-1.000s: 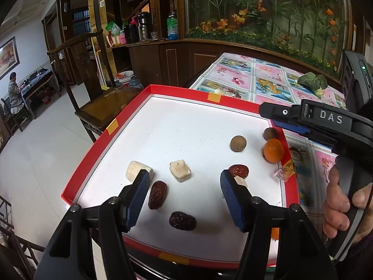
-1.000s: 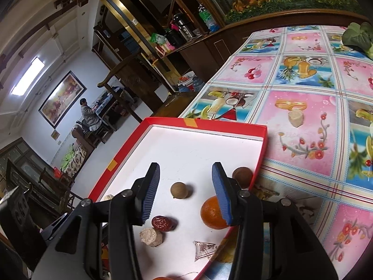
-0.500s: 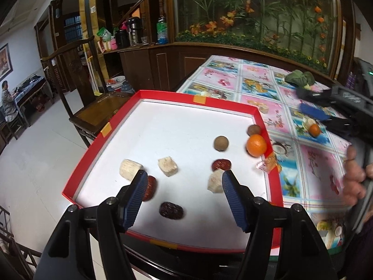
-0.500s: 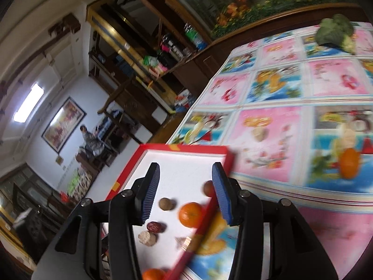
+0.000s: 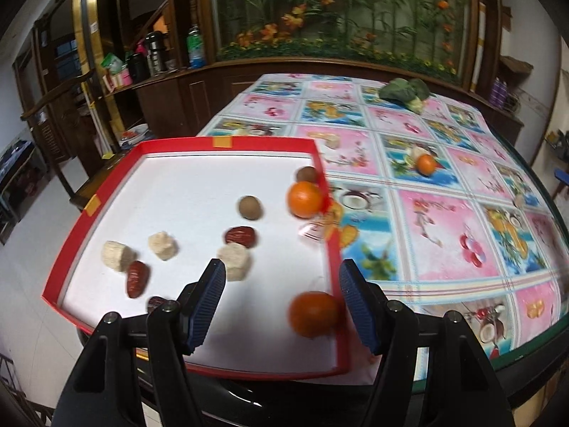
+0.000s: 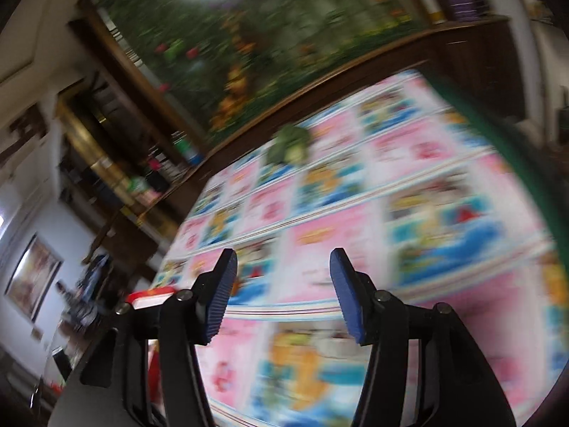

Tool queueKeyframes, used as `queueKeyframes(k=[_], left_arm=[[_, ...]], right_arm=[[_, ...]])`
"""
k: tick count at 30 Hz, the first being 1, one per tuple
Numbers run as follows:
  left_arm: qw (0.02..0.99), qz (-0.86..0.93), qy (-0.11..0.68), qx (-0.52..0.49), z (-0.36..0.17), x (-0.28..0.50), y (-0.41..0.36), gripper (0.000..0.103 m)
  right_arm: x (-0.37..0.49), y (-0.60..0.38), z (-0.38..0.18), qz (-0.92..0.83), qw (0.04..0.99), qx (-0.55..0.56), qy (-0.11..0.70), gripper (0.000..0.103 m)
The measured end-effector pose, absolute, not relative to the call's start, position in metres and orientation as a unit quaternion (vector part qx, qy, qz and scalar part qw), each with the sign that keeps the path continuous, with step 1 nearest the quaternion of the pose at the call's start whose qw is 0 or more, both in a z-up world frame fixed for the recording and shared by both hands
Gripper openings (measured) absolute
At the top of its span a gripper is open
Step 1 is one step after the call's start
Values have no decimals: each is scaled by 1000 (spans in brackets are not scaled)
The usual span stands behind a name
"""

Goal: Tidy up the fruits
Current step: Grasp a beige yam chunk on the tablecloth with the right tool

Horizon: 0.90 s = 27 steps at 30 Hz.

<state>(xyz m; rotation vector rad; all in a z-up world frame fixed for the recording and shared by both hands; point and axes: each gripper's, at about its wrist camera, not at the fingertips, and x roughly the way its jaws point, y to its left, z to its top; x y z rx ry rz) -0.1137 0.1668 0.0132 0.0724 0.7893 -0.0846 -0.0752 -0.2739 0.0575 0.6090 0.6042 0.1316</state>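
On the round table, a glossy cloth (image 5: 441,220) printed with pink and blue fruit panels is spread, and its blurred panels fill the right wrist view too. A shallow red-rimmed tray with a white floor (image 5: 199,192) is set on the cloth's left side, reaching the table edge. A green leafy vegetable (image 5: 403,90) is seen at the far side of the cloth, well apart from the tray. Inside the tray, an orange mandarin (image 5: 305,199) is placed against the right rim, and a second, blurred mandarin (image 5: 313,314) is seen near the front right corner, between the left gripper's (image 5: 282,302) blue ribbed pads but not touched by them. A third small mandarin (image 5: 426,164) is left out on the cloth, right of the tray. Three pale cream chunks (image 5: 234,261) are scattered mid-tray, with three dark red dates (image 5: 242,236) among them; one date is partly hidden behind the left finger. Two brown round longans (image 5: 250,207) are placed nearer the far right rim, one just behind the first mandarin. A crumpled clear wrapper (image 5: 313,229) is lodged at the right rim. The left gripper's jaws are spread, nothing pinched. The right gripper (image 6: 282,299) is held over bare cloth, heavily blurred; its jaws are spread and have just been opening, with nothing between them.
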Motion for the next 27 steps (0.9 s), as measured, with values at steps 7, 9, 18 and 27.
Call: queueKeyframes(k=[7,9,18,27], left_arm=[[916,-61,392,53,12,-119,144,67],[917,-74,388,60,13,-125,136,68],[911,-96,392,84,11,-133,110,72],[912,-75,396,81,13,-129,118,72]], right_arm=[[-114,-335,43,-2,894,296,338,56],[-117,-332,38,-26,890,266,369,56],[-100,-298,31,16,902,206,378,56],[-34,-245,-1,-2,894,101,437,56]])
